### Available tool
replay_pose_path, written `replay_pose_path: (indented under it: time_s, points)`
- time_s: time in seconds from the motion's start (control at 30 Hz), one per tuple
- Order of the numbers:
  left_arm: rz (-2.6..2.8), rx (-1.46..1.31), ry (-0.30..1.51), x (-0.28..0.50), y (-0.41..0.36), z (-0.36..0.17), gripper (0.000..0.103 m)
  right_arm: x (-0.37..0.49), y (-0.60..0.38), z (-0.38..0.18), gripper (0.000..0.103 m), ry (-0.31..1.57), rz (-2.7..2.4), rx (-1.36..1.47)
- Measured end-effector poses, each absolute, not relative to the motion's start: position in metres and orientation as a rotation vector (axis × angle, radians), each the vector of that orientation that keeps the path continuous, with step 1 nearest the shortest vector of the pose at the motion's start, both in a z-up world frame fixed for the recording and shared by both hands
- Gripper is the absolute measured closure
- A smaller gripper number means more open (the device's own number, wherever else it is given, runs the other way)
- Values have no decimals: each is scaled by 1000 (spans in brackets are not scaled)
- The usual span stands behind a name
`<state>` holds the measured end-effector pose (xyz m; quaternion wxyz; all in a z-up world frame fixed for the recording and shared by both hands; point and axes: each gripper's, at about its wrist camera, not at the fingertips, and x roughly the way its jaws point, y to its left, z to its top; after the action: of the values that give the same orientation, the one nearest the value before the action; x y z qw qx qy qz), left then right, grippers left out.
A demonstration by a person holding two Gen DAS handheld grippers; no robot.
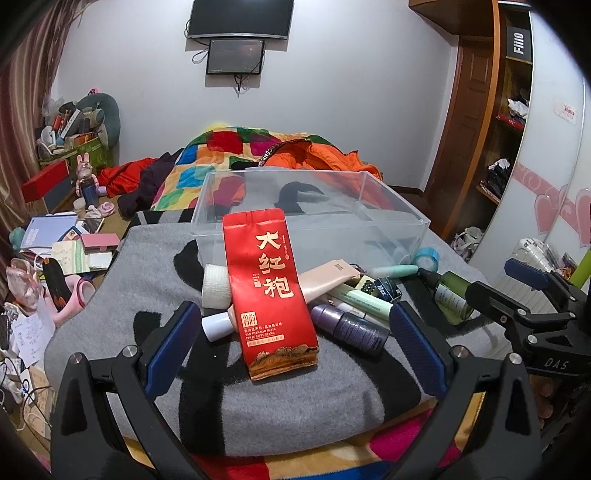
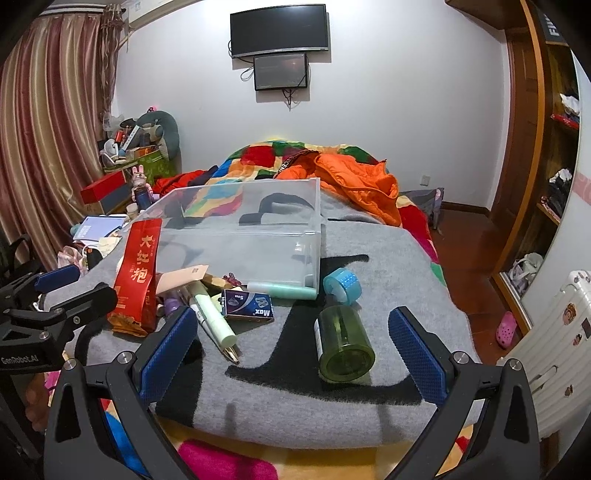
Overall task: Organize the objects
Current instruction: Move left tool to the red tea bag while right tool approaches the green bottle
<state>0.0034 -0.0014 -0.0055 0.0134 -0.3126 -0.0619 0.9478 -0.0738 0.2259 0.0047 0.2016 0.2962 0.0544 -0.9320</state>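
The left gripper (image 1: 295,332) stands wide open, its blue pads (image 1: 171,341) spread to either side of the red tea packet (image 1: 271,291) without touching it, and nothing is held between them. The packet lies lengthwise on top of the pile, its far end reaching the near wall of the clear plastic bin (image 1: 391,206); under it sit a white gauze roll (image 1: 215,286), a beige tube (image 1: 325,277) with a white cap, and, to its right, a dark purple bottle (image 1: 351,326) and a pale green tube (image 1: 364,297). The right gripper (image 2: 293,349) is likewise spread wide and grips nothing, its pads (image 2: 417,356) low over the grey blanket (image 2: 388,258). Between those pads, nearer the right one but apart from it, lies a green bottle (image 2: 345,341) on its side, base toward the camera. Just beyond it rests a blue tape roll (image 2: 341,284), and to the left a small blue Max box (image 2: 248,304) leans beside a pale green pen-shaped tube (image 2: 214,317). A mint tube (image 2: 282,290) lies against the bin's near corner. The bin sits on the blanket behind the pile, with only the blanket's pattern visible through it. Beyond lie a patchwork quilt (image 2: 258,155) and an orange jacket (image 2: 354,177), under two wall screens (image 2: 279,31).
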Motion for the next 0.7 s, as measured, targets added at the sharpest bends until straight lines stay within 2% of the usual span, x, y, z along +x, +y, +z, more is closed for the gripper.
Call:
replay_pose_path:
  time_s: [0.7]
  points:
    - [2932, -1020, -224, 1, -5, -13, 0, -76, 233, 2, 0, 117, -2592, 845]
